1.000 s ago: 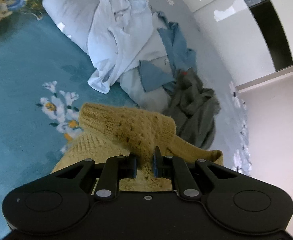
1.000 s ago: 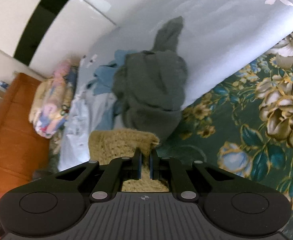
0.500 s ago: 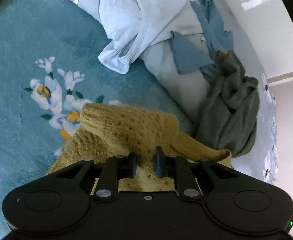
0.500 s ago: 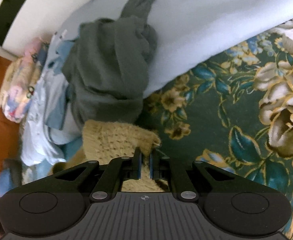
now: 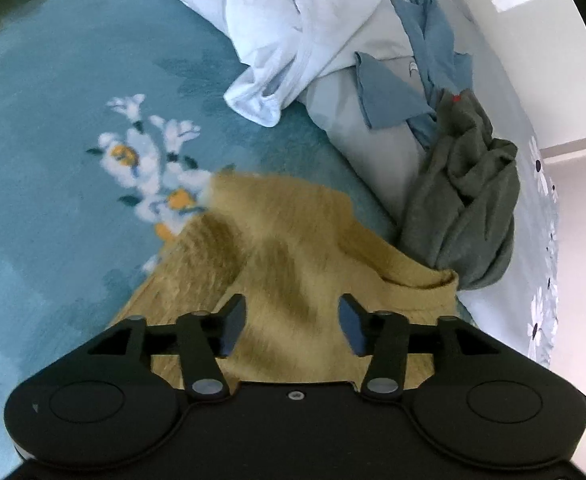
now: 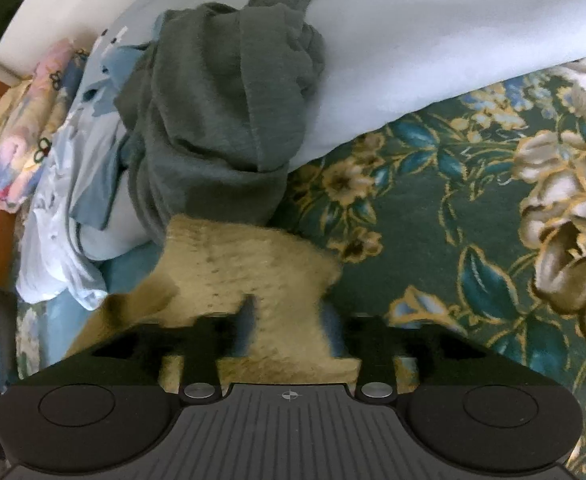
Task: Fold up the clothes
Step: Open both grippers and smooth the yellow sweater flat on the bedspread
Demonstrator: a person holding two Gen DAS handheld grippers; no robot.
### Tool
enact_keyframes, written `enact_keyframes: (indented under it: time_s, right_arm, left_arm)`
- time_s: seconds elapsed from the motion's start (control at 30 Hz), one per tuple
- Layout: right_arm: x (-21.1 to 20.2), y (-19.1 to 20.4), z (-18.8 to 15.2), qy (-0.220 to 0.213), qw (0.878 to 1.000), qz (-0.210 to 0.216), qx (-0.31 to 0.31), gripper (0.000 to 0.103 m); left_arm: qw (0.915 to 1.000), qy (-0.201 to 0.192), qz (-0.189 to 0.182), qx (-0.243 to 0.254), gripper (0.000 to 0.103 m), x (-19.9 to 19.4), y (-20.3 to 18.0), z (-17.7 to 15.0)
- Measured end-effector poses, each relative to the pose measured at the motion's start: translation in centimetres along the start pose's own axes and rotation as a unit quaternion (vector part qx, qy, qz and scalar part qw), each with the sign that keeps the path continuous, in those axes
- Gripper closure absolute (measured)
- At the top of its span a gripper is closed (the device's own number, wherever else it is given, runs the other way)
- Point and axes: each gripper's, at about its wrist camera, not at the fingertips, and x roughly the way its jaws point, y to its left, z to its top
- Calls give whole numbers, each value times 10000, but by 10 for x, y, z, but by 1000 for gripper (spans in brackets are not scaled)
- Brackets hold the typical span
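Both the left gripper (image 5: 291,326) and right gripper (image 6: 287,326) stand spread wide, gripping nothing, so the mustard-yellow knitted sweater (image 5: 289,248) lies free on the teal floral bedspread (image 5: 53,140).

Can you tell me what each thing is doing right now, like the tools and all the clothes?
Left tool: open, fingers apart over the sweater.
Right tool: open, blurred, sweater between its fingers.
Yellow knit sweater: lying on the teal floral blanket, released, partly folded.
Grey garment: crumpled, unfolded.
Light blue shirt: crumpled, unfolded.
Blue garment: rumpled, unfolded.
Pale duvet: bunched under the clothes pile.
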Motion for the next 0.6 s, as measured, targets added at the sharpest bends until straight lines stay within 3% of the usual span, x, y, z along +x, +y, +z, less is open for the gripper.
enact_keyframes:
  time_s: [0.1, 0.3, 0.4, 0.6]
  right_arm:
    - [-16, 6, -6, -99, 9999, -29, -8, 34]
    - [-54, 20, -25, -350, 9992, -141, 96, 22]
    - [-78, 34, -44, -514, 9985, -149, 108, 6]
    - [-127, 71, -100, -757, 9967, -296, -58, 2]
  left_arm:
    - [9999, -55, -132, -90, 35, -21, 8, -8]
    - [9988, -181, -442, -70, 21, -66, 22, -25]
    - [9971, -289, -709, -28, 11, -94, 33, -34]
    - [9903, -542, -1230, 348, 3, -152, 65, -60]
